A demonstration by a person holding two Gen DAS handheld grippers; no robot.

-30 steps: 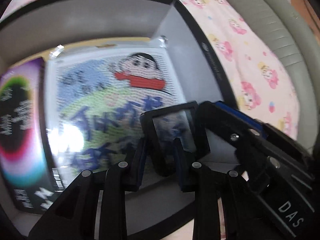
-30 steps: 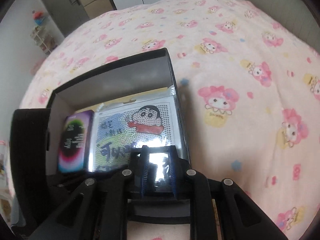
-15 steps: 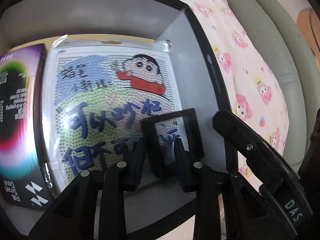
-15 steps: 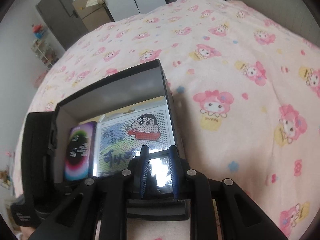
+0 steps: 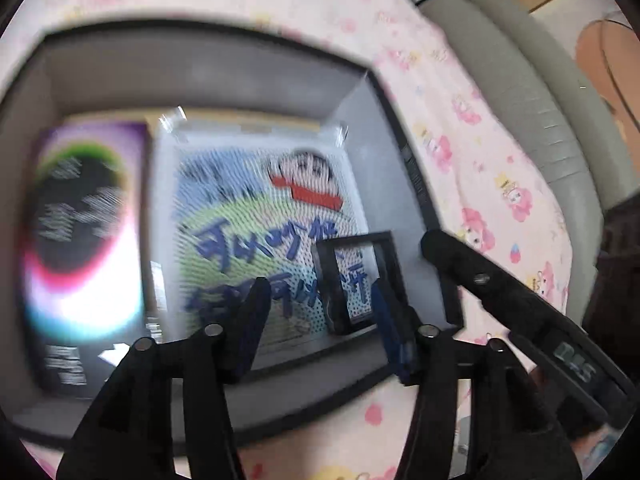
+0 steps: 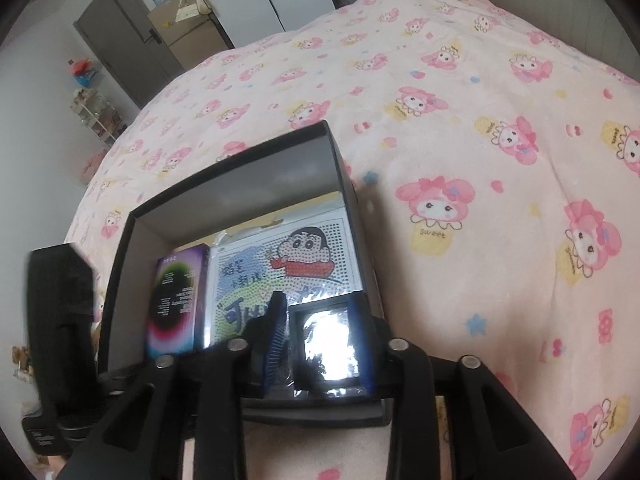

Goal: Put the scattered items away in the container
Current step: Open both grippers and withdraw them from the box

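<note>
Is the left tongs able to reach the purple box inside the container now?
Probably yes: the container is open on top, the left tongs are opening with nothing pressed, and the purple box lies uncovered.

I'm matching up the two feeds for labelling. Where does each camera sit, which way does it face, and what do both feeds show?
Left wrist: on the left gripper, angled down into the black box; its own opening fingers show, with the right gripper beside.
Right wrist: on the right gripper, angled down over the box's near corner toward the pink bedspread; its opening fingers flank the small framed case, without clearly pressing it.
Shared: box, cartoon pack, purple box, framed case.
</note>
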